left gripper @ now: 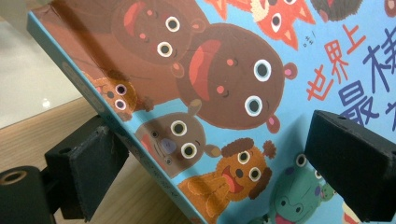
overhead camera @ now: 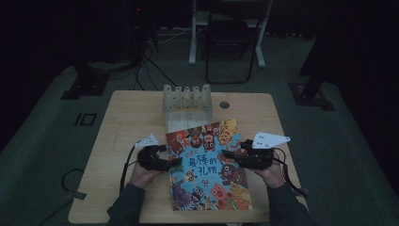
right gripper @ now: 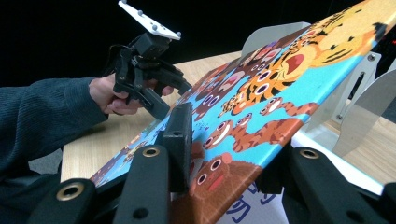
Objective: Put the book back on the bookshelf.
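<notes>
A picture book (overhead camera: 207, 165) with cartoon animals on a blue cover lies between my two grippers, its far end by the rack. My left gripper (overhead camera: 174, 162) is at its left edge. In the left gripper view its jaws (left gripper: 219, 158) stand wide, one pad under the book's (left gripper: 224, 93) edge, the other over the cover. My right gripper (overhead camera: 230, 155) is at the right edge. In the right gripper view it (right gripper: 229, 154) is shut on the book (right gripper: 261, 102), which tilts up off the table. The left gripper (right gripper: 161, 105) shows beyond.
A pale slotted rack (overhead camera: 187, 101) stands at the back middle of the wooden table (overhead camera: 131, 117), just behind the book; its dividers (right gripper: 345, 107) rise near the book's far end. A round grommet (overhead camera: 224, 104) sits beside it. A folding chair (overhead camera: 230, 42) stands beyond the table.
</notes>
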Demonstrator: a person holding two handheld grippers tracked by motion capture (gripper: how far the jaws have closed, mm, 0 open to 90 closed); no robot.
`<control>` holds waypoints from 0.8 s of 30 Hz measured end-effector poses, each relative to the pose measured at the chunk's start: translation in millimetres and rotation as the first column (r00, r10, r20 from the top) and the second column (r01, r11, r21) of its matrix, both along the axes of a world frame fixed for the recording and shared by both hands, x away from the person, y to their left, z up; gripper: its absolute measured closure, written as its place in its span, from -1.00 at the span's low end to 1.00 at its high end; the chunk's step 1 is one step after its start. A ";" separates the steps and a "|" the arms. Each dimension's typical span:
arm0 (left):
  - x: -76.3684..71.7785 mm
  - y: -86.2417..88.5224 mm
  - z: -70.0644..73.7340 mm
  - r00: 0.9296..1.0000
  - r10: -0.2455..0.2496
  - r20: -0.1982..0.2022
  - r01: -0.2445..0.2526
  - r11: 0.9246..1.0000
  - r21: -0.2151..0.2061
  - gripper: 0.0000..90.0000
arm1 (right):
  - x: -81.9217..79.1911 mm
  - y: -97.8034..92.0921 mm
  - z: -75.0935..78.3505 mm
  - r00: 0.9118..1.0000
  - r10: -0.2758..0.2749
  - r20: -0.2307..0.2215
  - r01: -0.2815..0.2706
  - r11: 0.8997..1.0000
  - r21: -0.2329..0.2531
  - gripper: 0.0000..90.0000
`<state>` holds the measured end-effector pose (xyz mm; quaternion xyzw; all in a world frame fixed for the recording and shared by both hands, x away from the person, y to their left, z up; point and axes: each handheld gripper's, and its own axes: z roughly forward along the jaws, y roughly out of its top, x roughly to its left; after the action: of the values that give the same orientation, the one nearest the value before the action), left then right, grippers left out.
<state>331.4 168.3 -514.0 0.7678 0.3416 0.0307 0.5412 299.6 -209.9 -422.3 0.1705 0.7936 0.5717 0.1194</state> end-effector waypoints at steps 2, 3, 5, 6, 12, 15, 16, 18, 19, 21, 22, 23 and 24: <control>-1.8 0.5 0.6 1.000 0.004 0.009 -0.004 1.000 -0.002 -0.82 | 0.3 -1.4 0.1 1.000 0.001 -0.003 -0.001 1.000 -0.002 0.42; -2.4 0.8 0.9 1.000 0.006 0.011 -0.006 1.000 -0.001 -0.80 | 0.5 -2.1 0.3 1.000 0.002 -0.002 -0.002 1.000 -0.004 0.42; -3.6 1.4 2.0 1.000 0.007 0.014 -0.007 1.000 0.001 -0.77 | 0.3 -2.6 0.9 1.000 0.003 -0.004 -0.003 1.000 -0.008 0.42; -4.0 1.4 2.2 1.000 0.010 0.015 -0.010 1.000 -0.003 -0.76 | 0.4 -2.9 1.1 1.000 0.005 -0.004 -0.005 1.000 -0.010 0.41; -6.5 3.9 4.9 0.999 0.025 0.038 -0.024 1.000 -0.012 -0.64 | 2.2 -5.4 2.2 1.000 0.008 -0.021 -0.008 1.000 -0.021 0.41; -9.3 5.0 8.0 0.997 0.046 0.056 -0.045 0.999 -0.017 -0.57 | 3.7 -6.8 2.7 0.999 0.001 -0.040 -0.003 1.000 -0.032 0.39; -10.5 5.8 9.4 0.996 0.054 0.066 -0.053 0.998 -0.024 -0.53 | 4.3 -7.4 2.8 0.999 -0.003 -0.043 0.001 0.999 -0.038 0.38; -13.1 8.0 13.3 0.994 0.066 0.083 -0.063 0.998 -0.030 -0.44 | 4.4 -8.9 3.3 0.999 -0.008 -0.050 0.006 0.999 -0.045 0.37; -13.8 8.4 14.6 0.994 0.068 0.090 -0.065 0.997 -0.030 -0.41 | 4.4 -9.7 3.9 0.999 -0.011 -0.051 0.008 0.999 -0.047 0.37; -15.8 9.3 18.2 0.991 0.076 0.107 -0.073 0.997 -0.024 -0.36 | 4.9 -10.6 4.4 0.998 -0.016 -0.053 0.013 0.999 -0.051 0.35; -16.9 10.0 20.0 0.990 0.082 0.117 -0.079 0.997 -0.022 -0.32 | 5.1 -10.7 4.3 0.998 -0.027 -0.051 0.024 0.998 -0.058 0.33; -17.7 10.1 20.8 0.989 0.084 0.121 -0.082 0.996 -0.022 -0.29 | 5.9 -10.7 3.8 0.998 -0.041 -0.050 0.038 0.997 -0.063 0.31; -18.9 10.1 22.2 0.988 0.088 0.129 -0.087 0.996 -0.013 -0.27 | 6.3 -10.9 3.5 0.998 -0.047 -0.053 0.043 0.997 -0.063 0.30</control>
<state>312.5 178.4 -491.8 0.7464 0.3390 0.1029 0.5634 305.9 -220.8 -418.8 0.2001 0.8097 0.5394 0.1159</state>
